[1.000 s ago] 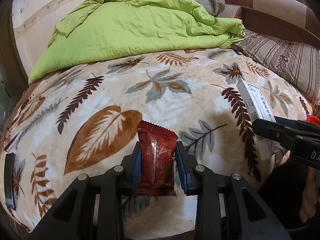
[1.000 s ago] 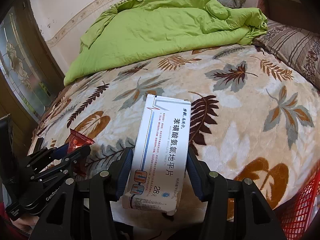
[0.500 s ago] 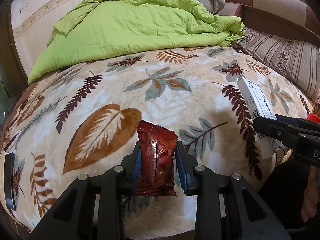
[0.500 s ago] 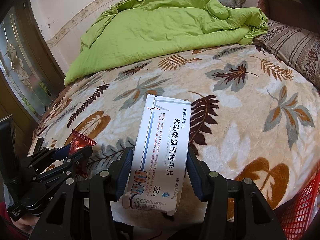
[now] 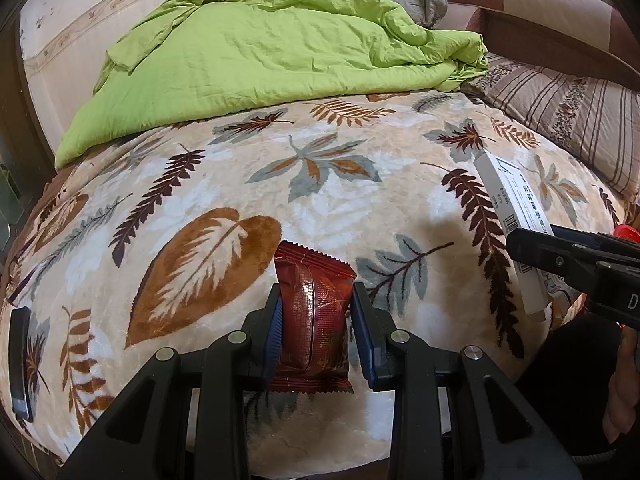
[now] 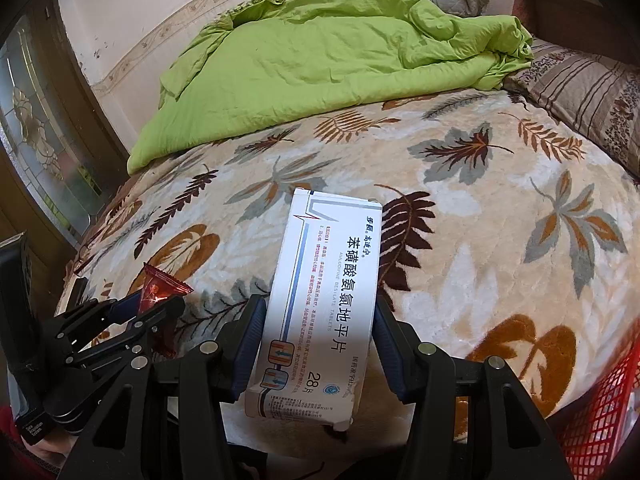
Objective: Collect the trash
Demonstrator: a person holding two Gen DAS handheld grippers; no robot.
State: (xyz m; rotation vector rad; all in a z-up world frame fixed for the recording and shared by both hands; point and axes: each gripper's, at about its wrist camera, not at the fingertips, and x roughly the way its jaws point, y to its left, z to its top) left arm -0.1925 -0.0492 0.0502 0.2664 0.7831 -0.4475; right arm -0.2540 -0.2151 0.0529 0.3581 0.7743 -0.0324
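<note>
A leaf-patterned blanket (image 5: 320, 184) covers the bed, a green quilt (image 5: 272, 52) heaped by the wall. The left gripper (image 5: 316, 320) clamps a red wrapper (image 5: 314, 312); the right gripper (image 6: 320, 336) grips a white box (image 6: 324, 304) beside a red basket (image 6: 600, 408).

Little differs between the earlier pictures and now. In the left wrist view the white medicine box (image 5: 507, 216) (clamped in the right gripper (image 5: 532, 248)) sits slightly higher at the right edge of the frame, its far end lifted.
</note>
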